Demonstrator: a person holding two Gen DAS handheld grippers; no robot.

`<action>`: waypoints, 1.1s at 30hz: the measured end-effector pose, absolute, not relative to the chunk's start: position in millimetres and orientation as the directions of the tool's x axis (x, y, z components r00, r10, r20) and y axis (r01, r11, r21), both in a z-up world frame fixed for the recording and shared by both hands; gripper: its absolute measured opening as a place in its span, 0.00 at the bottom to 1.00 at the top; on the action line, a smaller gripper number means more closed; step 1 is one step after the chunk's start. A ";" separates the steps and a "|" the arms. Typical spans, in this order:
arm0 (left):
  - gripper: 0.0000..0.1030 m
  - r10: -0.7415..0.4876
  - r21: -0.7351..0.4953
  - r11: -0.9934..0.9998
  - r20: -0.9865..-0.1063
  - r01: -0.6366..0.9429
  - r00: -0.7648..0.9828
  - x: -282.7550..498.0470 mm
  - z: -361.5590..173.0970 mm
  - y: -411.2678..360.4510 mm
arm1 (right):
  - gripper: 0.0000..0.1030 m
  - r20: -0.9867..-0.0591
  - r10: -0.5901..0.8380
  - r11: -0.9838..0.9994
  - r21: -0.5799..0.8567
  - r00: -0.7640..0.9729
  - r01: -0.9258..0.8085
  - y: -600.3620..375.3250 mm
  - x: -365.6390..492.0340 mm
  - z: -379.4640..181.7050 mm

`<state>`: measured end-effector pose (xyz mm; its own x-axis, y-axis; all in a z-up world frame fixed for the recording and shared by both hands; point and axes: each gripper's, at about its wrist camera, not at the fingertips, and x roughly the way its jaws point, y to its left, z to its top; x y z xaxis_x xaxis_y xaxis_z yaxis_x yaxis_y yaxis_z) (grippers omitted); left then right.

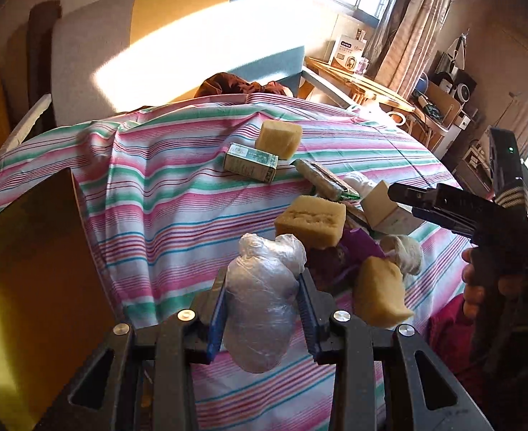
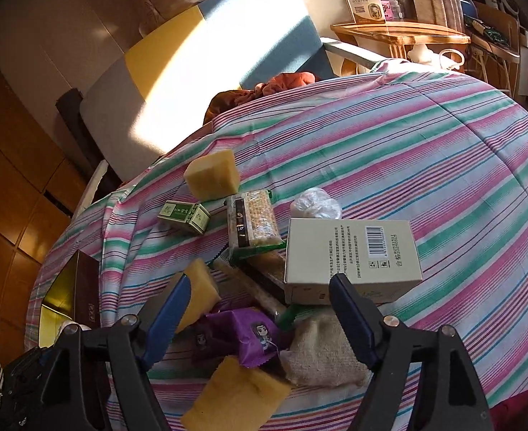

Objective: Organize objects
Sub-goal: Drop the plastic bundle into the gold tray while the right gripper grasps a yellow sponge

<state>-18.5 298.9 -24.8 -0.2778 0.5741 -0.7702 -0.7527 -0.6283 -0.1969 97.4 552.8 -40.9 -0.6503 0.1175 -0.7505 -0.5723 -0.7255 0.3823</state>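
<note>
Clamped between the left gripper [image 1: 264, 309] jaws: plastic-wrapped bundle [image 1: 264, 309]; right gripper [image 2: 260, 305] jaws wide.

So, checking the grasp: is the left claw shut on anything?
Yes: the left claw is shut on the plastic-wrapped bundle, its pads pressing both sides.

The beige box [image 1: 386, 212] is half hidden behind the right hand-held gripper [image 1: 404, 197].
</note>
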 end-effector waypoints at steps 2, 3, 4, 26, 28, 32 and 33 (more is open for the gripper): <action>0.35 0.576 -0.189 -0.636 -0.762 -0.748 -0.297 -13.2 -20.2 284.4 | 0.73 -0.763 0.123 -0.723 0.369 -0.635 -0.584 551.5 98.3 -40.3; 0.35 0.576 -0.186 -0.639 -0.759 -0.746 -0.305 -11.6 -18.8 276.8 | 0.72 -0.773 0.118 -0.721 0.365 -0.624 -0.589 549.8 99.0 -39.5; 0.35 0.576 -0.185 -0.645 -0.756 -0.742 -0.312 -10.0 -18.3 268.5 | 0.71 -0.787 0.106 -0.718 0.362 -0.608 -0.594 547.2 100.1 -38.6; 0.36 0.421 -0.206 -0.883 -0.741 -0.421 -0.522 -83.3 -24.4 67.2 | 0.55 -0.902 0.089 -0.747 0.219 -0.422 -0.628 467.2 98.0 -75.8; 0.36 0.393 -0.208 -0.903 -0.753 -0.376 -0.528 -103.2 -28.2 48.7 | 0.53 -0.903 0.106 -0.766 0.194 -0.416 -0.614 462.6 94.3 -75.6; 0.36 0.336 -0.187 -0.931 -0.775 -0.314 -0.535 -143.1 -36.4 31.0 | 0.51 -0.902 0.117 -0.785 0.172 -0.415 -0.595 459.4 91.7 -75.5; 0.36 0.328 -0.190 -0.936 -0.780 -0.298 -0.533 -153.4 -39.2 29.0 | 0.51 -0.902 0.118 -0.788 0.170 -0.416 -0.592 459.3 91.3 -75.8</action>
